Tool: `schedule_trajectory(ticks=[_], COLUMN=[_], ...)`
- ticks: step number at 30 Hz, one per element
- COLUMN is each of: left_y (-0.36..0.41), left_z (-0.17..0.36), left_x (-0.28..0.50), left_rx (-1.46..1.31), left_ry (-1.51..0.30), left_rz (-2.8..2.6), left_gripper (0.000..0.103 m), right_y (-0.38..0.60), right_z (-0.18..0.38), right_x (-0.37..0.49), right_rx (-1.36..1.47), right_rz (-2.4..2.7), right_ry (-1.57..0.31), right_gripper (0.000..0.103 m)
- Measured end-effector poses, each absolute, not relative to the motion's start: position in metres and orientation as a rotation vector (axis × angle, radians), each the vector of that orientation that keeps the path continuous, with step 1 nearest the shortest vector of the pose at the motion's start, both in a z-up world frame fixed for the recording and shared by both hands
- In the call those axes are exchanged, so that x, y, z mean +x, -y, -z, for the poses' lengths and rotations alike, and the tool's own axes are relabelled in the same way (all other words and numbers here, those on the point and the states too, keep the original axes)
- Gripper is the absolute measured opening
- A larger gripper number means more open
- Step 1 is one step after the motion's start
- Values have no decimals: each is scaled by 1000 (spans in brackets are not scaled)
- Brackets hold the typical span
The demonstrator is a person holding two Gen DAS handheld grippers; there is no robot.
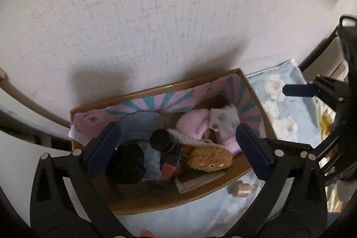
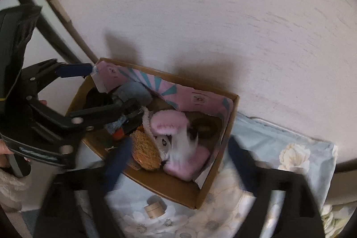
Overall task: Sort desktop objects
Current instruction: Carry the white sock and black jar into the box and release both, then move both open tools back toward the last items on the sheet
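over the cardboard box (image 1: 156,202), both tongs (left (image 1: 178,144), right (image 2: 178,162)) gape wide, gripping nothing.

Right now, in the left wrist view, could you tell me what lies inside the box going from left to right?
black plush → blue-grey plush → dark round can → brown plush → pink and white plush, all inside the cardboard box.

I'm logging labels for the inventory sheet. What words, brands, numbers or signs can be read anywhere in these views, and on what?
No text can be read in either view.
Pink and teal paper lining of the brown cardboard box: small drawn marks, too blurred to read as words.
Small round wooden jar on the floral cloth: no label shows.
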State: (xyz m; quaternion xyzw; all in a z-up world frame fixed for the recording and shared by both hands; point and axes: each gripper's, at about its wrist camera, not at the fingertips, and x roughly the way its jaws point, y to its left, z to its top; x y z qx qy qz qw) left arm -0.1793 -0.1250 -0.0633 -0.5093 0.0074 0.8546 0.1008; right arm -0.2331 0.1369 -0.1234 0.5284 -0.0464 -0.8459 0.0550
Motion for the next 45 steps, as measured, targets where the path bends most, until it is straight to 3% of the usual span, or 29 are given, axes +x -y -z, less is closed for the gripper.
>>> schedule_trajectory(ticks=[8,29,40,45], left_y=[119,94,84,72], left_z=[42,-2,-5,21], left_x=[-167,-124,-89,-63], left_rx=[-1465,-1360,-1295,-1261], left_ry=[-109,-98,-85,-57], left_rz=[-2602,-2693,-2688,-2656], left_gripper=[103,103,103,103], right_y=[-150,-166,-193,-195], right_z=[112,50,71,103], right_x=[-221,-169,-140,-112], right_rx=[1567,1340,1450,1459], right_rz=[2609,2651,2632,2578], right_ry=[115,-91,-112,-189], right_gripper=[102,102,102,102])
